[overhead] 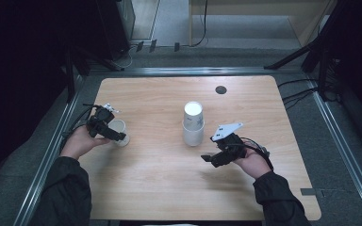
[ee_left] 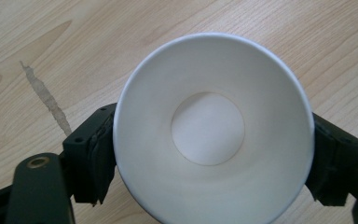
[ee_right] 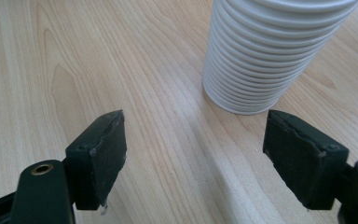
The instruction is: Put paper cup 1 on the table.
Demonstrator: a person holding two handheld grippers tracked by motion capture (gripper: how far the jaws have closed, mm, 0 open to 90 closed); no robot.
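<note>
The left gripper (overhead: 114, 135) sat at the left side of the wooden table (overhead: 160, 188) with a single white paper cup (overhead: 119, 132) between its jaws. In the left gripper view the cup (ee_left: 214, 130) stood mouth-up between the black pads (ee_left: 95, 156); whether the pads pressed on its wall or just stood beside it I could not tell — the jaws were wide, close against both sides. My reading is that this was the setting-down step: one cup taken from the stack and placed upright apart from it, the grip about to be let go.

The stack of ribbed paper cups (overhead: 193, 123) stood upside down near the middle of the table, well apart from the single cup. The right gripper (overhead: 209, 159) hovered just beside it, jaws spread and empty; in the right gripper view the stack (ee_right: 270, 56) lay ahead of the open pads (ee_right: 107, 149).

The next move likely calls for the left jaws to clear the cup without tipping it — a straight, level withdrawal — while the right gripper closes in on the stack.
</note>
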